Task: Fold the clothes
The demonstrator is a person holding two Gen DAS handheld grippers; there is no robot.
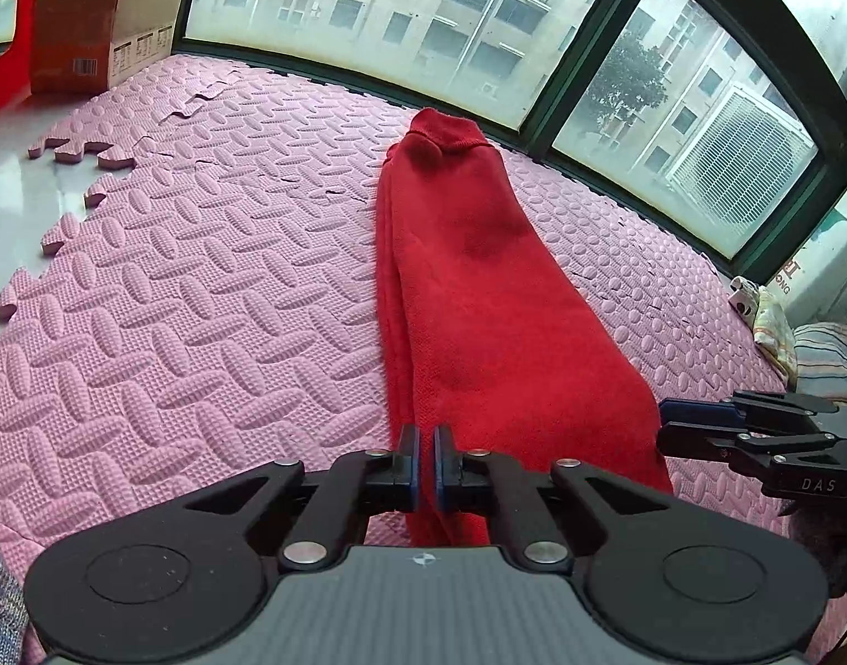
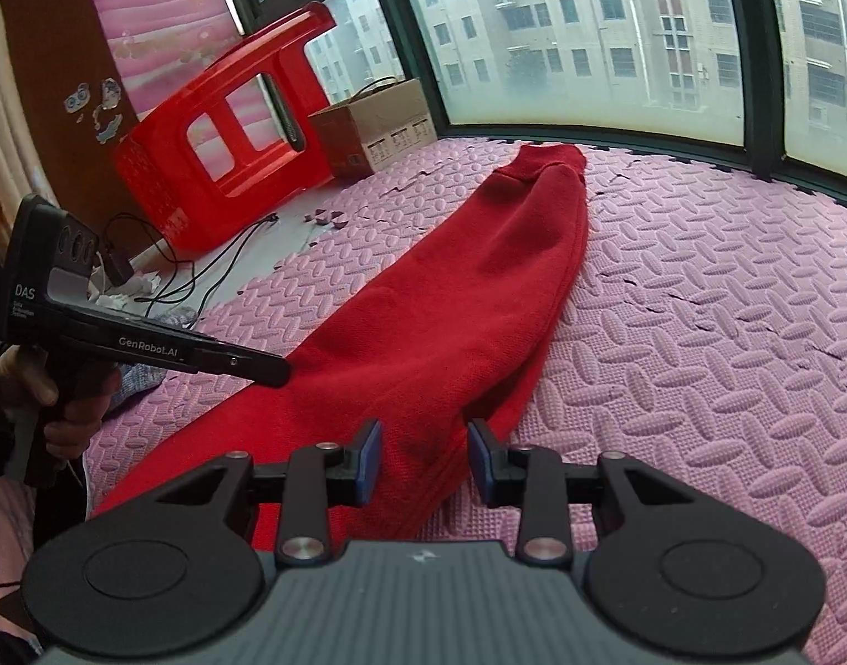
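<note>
A red knit garment (image 1: pixel 479 305) lies folded into a long narrow strip on the pink foam mat (image 1: pixel 202 277), collar end toward the window. My left gripper (image 1: pixel 427 460) is shut on the near left edge of it, with fabric pinched between the blue pads. In the right wrist view the same garment (image 2: pixel 451 305) runs away from me. My right gripper (image 2: pixel 426 460) stands open, its fingers either side of the near right edge. A hand holds the left gripper (image 2: pixel 274 371) at the garment's left side. The right gripper (image 1: pixel 664 421) shows at the garment's right edge.
A cardboard box (image 1: pixel 102 33) and a tipped red plastic stool (image 2: pixel 218 138) stand at the mat's far left, with black cables (image 2: pixel 202 271) on the bare floor. Windows (image 1: pixel 423 11) close off the far side. Striped cloth (image 1: pixel 822 349) lies at the right.
</note>
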